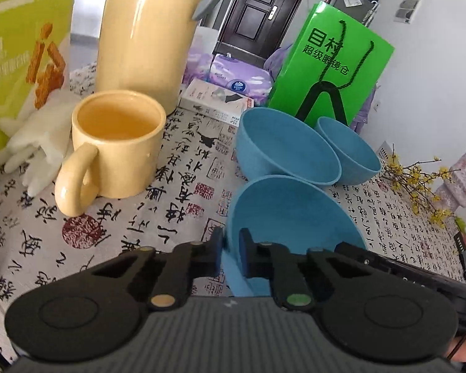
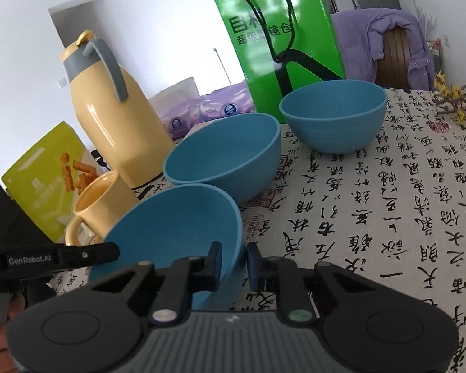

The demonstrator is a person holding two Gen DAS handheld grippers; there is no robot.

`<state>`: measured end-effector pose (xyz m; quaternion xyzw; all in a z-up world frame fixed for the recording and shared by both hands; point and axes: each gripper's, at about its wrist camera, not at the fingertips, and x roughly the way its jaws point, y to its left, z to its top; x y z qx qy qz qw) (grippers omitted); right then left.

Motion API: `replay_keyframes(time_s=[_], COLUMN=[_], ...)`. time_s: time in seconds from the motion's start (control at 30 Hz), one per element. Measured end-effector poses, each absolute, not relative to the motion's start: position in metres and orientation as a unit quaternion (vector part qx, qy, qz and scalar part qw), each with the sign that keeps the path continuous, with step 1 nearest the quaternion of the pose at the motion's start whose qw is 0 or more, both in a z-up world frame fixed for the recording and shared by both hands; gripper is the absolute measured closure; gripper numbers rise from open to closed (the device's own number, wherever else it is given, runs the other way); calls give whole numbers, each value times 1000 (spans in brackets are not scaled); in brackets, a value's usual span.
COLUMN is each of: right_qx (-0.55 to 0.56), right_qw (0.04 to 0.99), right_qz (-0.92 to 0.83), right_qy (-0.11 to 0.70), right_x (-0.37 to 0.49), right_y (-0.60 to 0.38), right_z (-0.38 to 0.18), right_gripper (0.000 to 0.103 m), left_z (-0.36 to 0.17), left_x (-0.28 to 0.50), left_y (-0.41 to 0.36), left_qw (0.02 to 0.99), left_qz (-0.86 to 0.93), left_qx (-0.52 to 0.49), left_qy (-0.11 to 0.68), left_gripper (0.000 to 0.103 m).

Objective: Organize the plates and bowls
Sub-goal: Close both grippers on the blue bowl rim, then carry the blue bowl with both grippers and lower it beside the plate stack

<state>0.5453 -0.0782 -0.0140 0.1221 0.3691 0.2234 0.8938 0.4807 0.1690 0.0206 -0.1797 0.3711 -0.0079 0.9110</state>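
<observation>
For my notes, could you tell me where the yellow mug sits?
The yellow mug stands left in both views, before the yellow thermos, left of the blue bowls.

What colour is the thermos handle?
Grey, on the yellow thermos; handle shows best in the right wrist view.

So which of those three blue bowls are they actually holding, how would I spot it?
Start at the tall green paper bag at the back of the calligraphy tablecloth; two blue bowls sit before it. The nearest blue bowl, closest to the cameras beside the yellow mug, is the one. Only it is tilted, with the left hand-held gripper and right hand-held gripper each pinching its rim.
</observation>
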Motion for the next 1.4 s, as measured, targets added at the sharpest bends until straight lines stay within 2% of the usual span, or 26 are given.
replay_keyframes(time_s=[0.23, 0.4, 0.87, 1.07, 1.4], right_qx=[117, 113, 118, 122, 133], right_qw=[897, 904, 924, 925, 915], right_qz=[213, 204, 129, 104, 99], right_qy=[368, 359, 340, 344, 369], right_x=[542, 528, 442, 394, 319], right_y=[-83, -101, -221, -269, -306], right_z=[-6, 11, 49, 47, 24], right_gripper=[96, 96, 98, 98, 97], left_z=[32, 48, 75, 73, 52], left_x=[476, 465, 401, 370, 309], left_y=[164, 146, 26, -19, -47], left_qw=[913, 918, 918, 907, 891], left_qz=[-9, -21, -108, -132, -148], left_qx=[-185, -183, -158, -153, -158], left_qy=[363, 352, 349, 369, 400], left_gripper=[95, 95, 95, 95, 94])
